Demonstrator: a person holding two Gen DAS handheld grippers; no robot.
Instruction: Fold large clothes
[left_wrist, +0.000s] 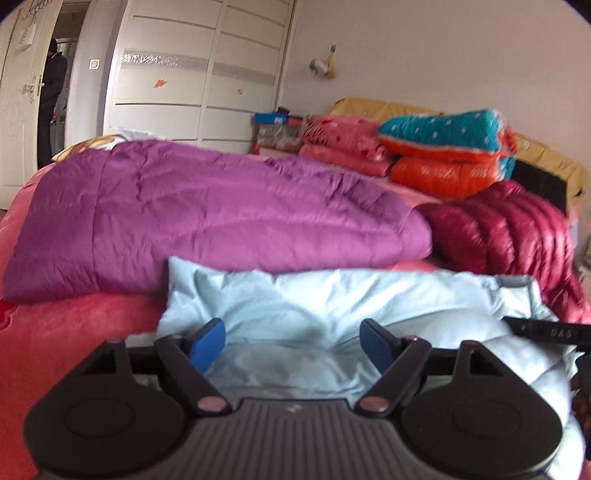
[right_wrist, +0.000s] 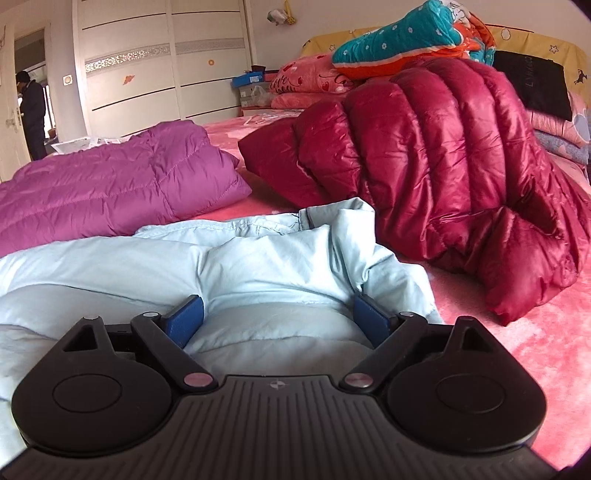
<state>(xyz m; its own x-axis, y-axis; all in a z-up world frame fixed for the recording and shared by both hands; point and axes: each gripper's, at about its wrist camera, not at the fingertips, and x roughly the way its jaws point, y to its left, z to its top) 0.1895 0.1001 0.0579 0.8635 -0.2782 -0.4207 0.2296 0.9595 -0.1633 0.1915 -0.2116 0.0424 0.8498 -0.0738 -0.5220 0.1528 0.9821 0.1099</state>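
We find the left claw released, its blue pads spread wide with nothing pinched between them; the pale blue jacket lies directly beneath and ahead of it. The right claw also stands wide. A puffed fold of the same jacket bulges between its pads, and its right pad looks to touch a hanging flap, but we see no pinch and judge it released as well.

The jacket rests on the pink bed, at the near edge, its long axis running across both views. The collar end lies toward the right claw, so we judge that hand nearer for the next grasp there. Both claws point forward and slightly downward over the cloth.

Beyond lie a purple jacket at left and a dark red jacket at right, both apart from the blue one.
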